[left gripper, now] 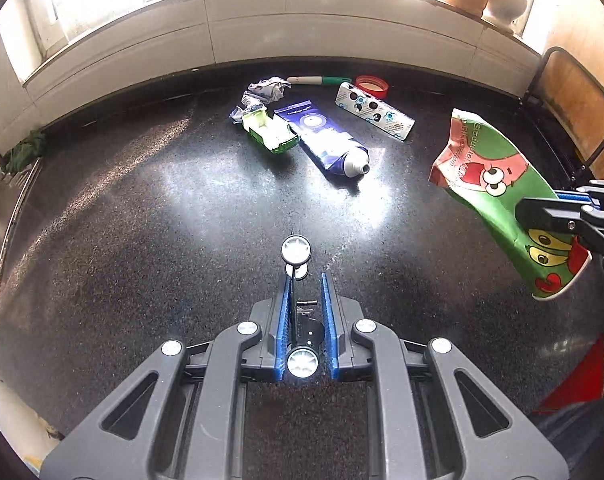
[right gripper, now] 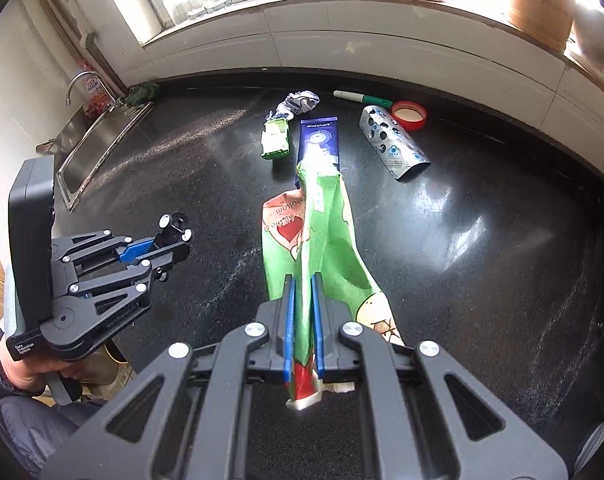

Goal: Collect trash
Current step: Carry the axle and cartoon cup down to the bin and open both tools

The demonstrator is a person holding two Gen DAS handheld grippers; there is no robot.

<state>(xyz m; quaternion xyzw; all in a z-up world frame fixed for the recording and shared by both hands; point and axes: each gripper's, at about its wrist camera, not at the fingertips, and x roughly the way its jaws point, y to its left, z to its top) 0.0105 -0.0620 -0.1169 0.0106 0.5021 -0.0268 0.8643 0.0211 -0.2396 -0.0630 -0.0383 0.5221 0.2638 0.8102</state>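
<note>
My right gripper (right gripper: pixel 302 280) is shut on a flattened green and red paper cup (right gripper: pixel 322 224) and holds it above the black counter; it also shows in the left wrist view (left gripper: pixel 498 184) with the right gripper (left gripper: pixel 542 212) at the right edge. My left gripper (left gripper: pixel 306 280) is nearly shut and holds nothing, low over the counter; in the right wrist view it (right gripper: pixel 173 240) is at the left. Trash lies at the back: a blue tube (left gripper: pixel 326 140), a green and white carton (left gripper: pixel 267 132), crumpled paper (left gripper: pixel 265 90), a blister pack (left gripper: pixel 376 110), a red lid (left gripper: pixel 372 85), a green pen (left gripper: pixel 318 79).
A steel sink (right gripper: pixel 89 148) with a tap lies at the counter's left end, with a green cloth (right gripper: pixel 141 94) behind it. A tiled wall and window sill with jars run along the back. A wooden board (left gripper: pixel 578 108) stands at the right.
</note>
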